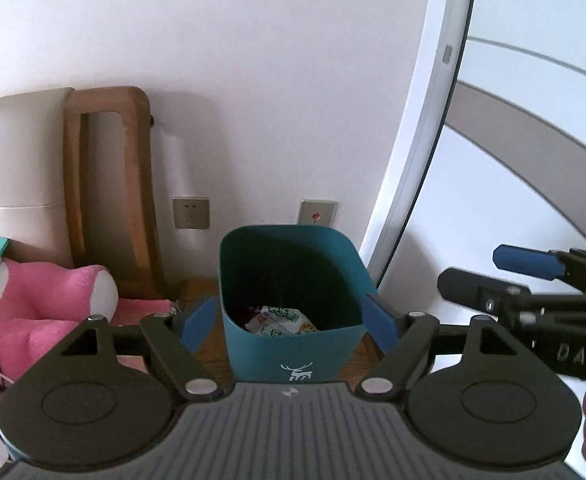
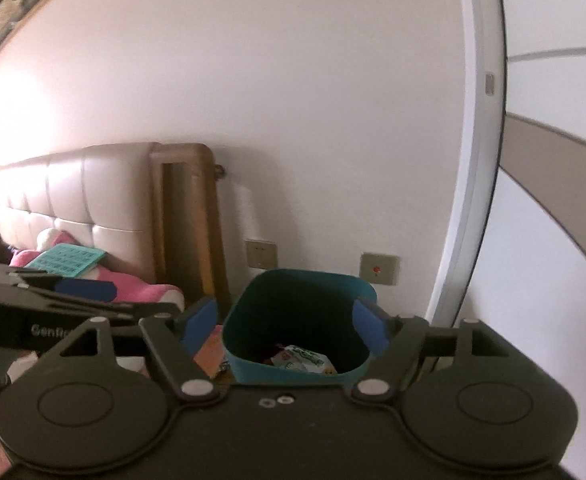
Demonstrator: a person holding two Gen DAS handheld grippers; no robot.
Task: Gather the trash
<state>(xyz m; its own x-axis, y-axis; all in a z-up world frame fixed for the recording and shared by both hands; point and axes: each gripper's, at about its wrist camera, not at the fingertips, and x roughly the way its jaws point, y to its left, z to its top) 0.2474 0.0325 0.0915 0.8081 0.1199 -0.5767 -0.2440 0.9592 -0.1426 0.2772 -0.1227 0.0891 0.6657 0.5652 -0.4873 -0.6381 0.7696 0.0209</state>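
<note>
Two wall sockets (image 1: 191,213) flank the teal bin (image 1: 293,344) against a white wall (image 1: 253,80).

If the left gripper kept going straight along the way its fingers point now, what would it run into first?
Most likely the teal trash bin: it sits dead centre between the open fingers of the left gripper, with nothing visible in between. The gripper would probably meet its near wall or rim before the wrappers inside, though depth is hard to judge here.
</note>
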